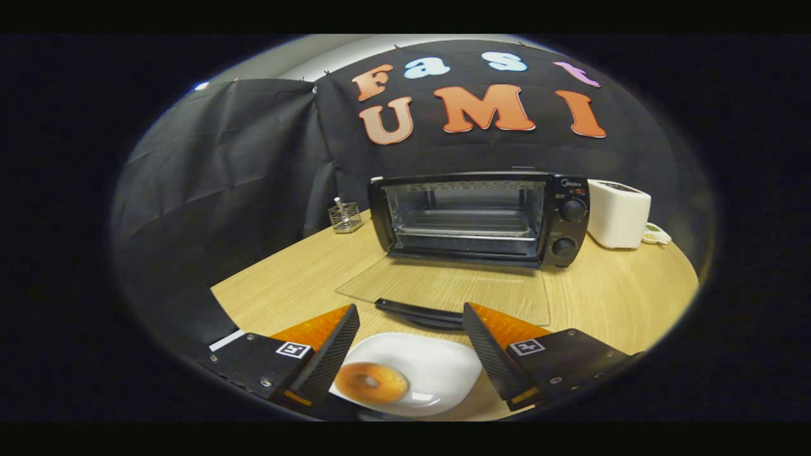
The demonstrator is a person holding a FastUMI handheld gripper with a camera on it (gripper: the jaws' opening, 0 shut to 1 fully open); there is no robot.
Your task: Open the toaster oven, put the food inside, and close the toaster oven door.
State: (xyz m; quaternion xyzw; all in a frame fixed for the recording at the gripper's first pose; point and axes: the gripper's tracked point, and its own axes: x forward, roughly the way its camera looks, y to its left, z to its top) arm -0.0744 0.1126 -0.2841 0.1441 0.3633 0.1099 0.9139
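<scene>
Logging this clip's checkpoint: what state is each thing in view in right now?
toaster oven: glass door folded down flat on the table, cavity empty.
donut: on the white plate, between the fingers, not gripped.
gripper: open, fingers either side of the plate.
white toaster: upright beside the oven.
wire holder: upright, left of the oven.
</scene>
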